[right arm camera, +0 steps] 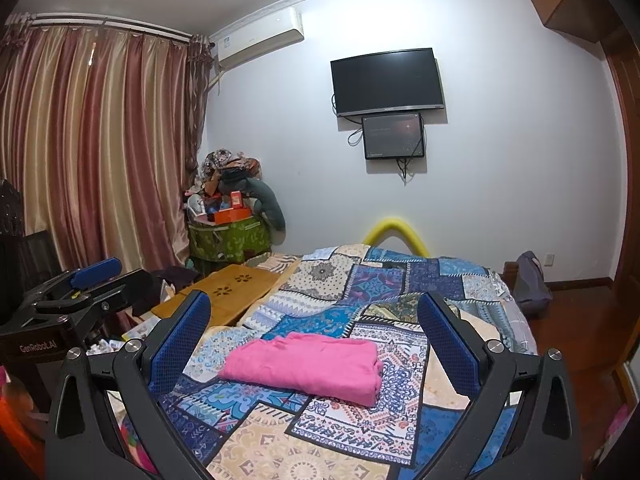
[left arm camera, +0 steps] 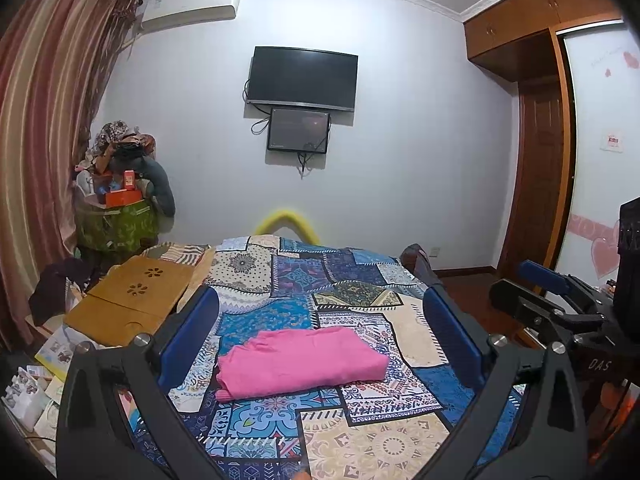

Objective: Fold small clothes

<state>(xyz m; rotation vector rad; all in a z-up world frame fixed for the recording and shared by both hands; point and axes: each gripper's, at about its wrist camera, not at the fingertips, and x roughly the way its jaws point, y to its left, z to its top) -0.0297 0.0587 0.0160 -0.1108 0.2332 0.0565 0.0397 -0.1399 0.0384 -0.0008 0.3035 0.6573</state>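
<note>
A pink garment (left arm camera: 300, 362) lies folded into a flat rectangle on the patchwork bedspread (left arm camera: 320, 280). It also shows in the right wrist view (right arm camera: 306, 364). My left gripper (left arm camera: 320, 312) is open and empty, held above and short of the garment, its blue pads wide apart. My right gripper (right arm camera: 314, 314) is open and empty too, held the same way over the bedspread (right arm camera: 380, 280). The right gripper shows at the right edge of the left wrist view (left arm camera: 552, 300), and the left gripper at the left edge of the right wrist view (right arm camera: 80, 288).
A wooden lap desk (left arm camera: 132, 300) lies at the bed's left edge, with boxes and clutter (left arm camera: 36, 392) on the floor below. A heaped green basket (left arm camera: 116, 220) stands by the curtain (left arm camera: 44, 140). A wardrobe (left arm camera: 536, 152) and wooden floor (right arm camera: 580, 328) lie to the right. A television (left arm camera: 302, 78) hangs ahead.
</note>
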